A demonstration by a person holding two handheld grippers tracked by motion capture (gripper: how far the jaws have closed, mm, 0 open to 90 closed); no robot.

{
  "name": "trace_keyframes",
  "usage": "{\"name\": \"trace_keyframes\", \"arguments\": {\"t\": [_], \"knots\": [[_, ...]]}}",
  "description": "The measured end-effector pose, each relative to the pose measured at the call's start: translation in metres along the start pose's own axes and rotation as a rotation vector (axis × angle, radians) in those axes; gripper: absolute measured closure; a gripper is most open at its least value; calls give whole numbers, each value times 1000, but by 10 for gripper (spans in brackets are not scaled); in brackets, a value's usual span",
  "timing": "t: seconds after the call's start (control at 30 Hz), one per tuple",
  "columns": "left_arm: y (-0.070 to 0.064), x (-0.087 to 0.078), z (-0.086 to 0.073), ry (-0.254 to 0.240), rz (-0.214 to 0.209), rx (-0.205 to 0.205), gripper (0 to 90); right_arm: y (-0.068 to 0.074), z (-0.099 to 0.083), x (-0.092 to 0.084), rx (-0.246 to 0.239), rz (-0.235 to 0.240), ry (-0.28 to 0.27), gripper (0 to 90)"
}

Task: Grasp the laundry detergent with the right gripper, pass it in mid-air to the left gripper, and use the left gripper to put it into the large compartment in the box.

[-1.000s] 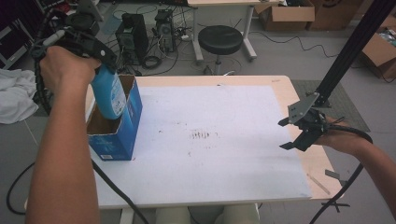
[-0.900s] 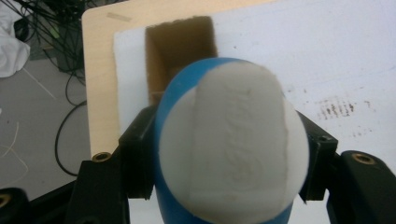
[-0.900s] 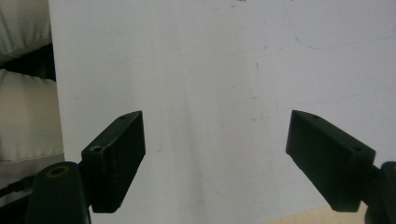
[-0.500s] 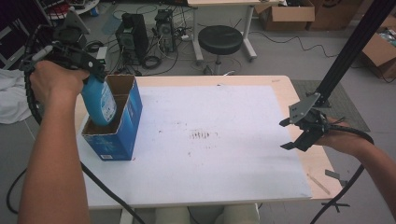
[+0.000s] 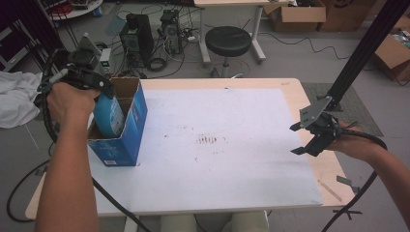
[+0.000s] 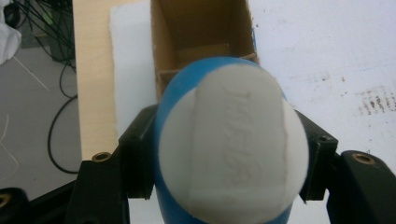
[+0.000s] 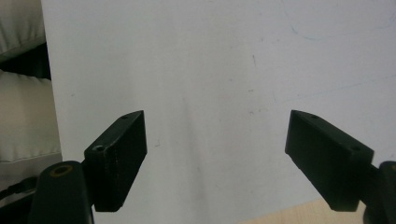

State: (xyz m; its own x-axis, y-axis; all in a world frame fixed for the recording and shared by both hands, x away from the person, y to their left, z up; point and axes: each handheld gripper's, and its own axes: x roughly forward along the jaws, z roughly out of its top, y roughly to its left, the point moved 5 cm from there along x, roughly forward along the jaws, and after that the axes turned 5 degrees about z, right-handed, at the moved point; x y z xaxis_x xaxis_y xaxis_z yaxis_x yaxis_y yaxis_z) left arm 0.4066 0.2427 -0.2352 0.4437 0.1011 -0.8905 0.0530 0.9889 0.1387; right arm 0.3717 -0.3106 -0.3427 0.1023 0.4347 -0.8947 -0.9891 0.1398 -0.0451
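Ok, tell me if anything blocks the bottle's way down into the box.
Nothing visible does. The left gripper holds the bottle partly inside the open box, and the cardboard below it looks bare.

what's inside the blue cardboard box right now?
The lower end of a blue bottle sits inside the blue box, clamped by the left gripper. The left gripper view shows bare brown inner walls beyond it. The floor of the box is hidden by the bottle.
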Motion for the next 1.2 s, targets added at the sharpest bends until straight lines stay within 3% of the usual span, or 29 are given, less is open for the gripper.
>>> {"name": "trace_keyframes", "arguments": {"t": [0.3,0.67,1.2], "knots": [[0,35,-13,12,-13,-1,380,0,-7,3,20,3,10,205],[-3,66,-27,36,-16,4,380,0,-10,6,33,5,19,205],[-10,92,-37,74,-22,38,380,-2,-10,11,40,9,26,205]]}}
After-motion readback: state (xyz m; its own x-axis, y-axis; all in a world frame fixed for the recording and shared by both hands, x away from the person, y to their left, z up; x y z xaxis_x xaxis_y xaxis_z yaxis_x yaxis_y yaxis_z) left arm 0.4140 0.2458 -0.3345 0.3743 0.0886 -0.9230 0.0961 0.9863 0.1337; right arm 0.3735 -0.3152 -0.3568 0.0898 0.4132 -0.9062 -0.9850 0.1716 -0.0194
